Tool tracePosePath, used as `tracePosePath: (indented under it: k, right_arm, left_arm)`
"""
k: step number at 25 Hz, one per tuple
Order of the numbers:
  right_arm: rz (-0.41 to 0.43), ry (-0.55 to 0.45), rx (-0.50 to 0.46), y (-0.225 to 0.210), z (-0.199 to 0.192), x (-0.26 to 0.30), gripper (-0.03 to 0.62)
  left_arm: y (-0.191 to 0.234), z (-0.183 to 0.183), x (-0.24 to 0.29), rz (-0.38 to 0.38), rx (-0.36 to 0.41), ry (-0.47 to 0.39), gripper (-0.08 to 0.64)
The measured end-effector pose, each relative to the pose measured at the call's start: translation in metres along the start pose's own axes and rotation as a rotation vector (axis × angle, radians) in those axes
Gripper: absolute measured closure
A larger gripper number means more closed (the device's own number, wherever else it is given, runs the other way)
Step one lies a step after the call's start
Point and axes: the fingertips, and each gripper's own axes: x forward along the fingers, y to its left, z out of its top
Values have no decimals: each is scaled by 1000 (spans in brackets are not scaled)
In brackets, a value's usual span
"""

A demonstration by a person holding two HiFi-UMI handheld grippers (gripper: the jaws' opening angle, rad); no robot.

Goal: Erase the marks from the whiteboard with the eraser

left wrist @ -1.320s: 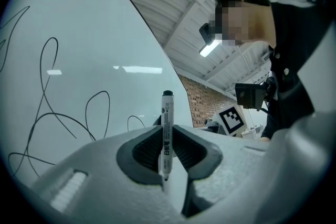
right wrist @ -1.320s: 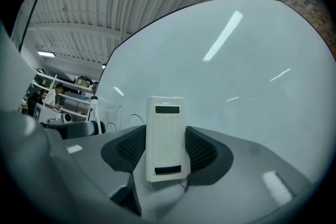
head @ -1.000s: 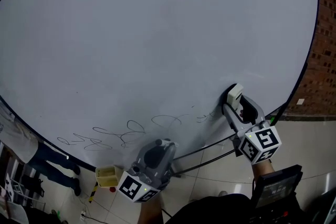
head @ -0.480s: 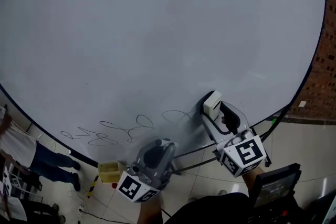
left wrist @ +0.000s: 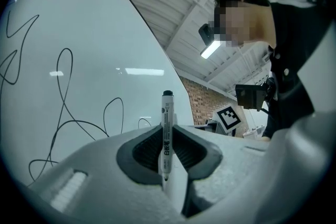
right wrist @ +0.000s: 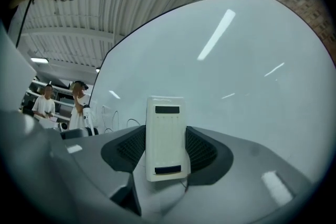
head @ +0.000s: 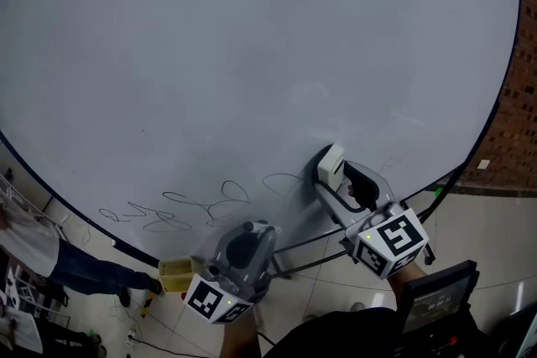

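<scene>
The large white whiteboard (head: pixel 252 54) is bare across its upper and middle spread, with a thin black frame along its curved lower edge and a red brick wall (head: pixel 516 115) past its right side. Looping black marker marks (head: pixel 201 207) run low on the board near that edge. The right gripper (head: pixel 330 178) has its jaws clamped on a cream rectangular plastic eraser (right wrist: pixel 166 136), held against the board just right of the rightmost loop. The left gripper (left wrist: pixel 167 145), below the board, pinches a slim white whiteboard marker (left wrist: pixel 166 131) upright, with black Chinese print down its barrel.
</scene>
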Motion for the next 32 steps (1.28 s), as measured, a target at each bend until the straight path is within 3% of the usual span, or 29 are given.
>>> tracePosePath:
  k: [7,11,15,21,23,26,32]
  right_arm:
    - [-201,-42,93,-94,4,-38,353]
    - [-246,-56,92,-99,4,-41,353]
    - [-182,-16,54,-64,-1,-26,353]
    - [94,120,74,29,-28,13,353]
    - [137,148,85,41,-37,17,353]
    - [105,121,95,25,-26,11,353]
    - [-81,-38,186,-63,28,-23,353]
  left_arm:
    - [-4,-8,8,-23,-2,14,503]
    - [-5,-9,7,-22,-5,11,503]
    - [-4,-9,2,-14,-9,9,503]
    - [4,-3,-8,14,-19,-10,503]
    - [7,-4,-10,22,-18,-6,503]
    - [10,-4,-11,20,-16,-8,503]
    - [10,-5,-4,-4,-11,-13,503]
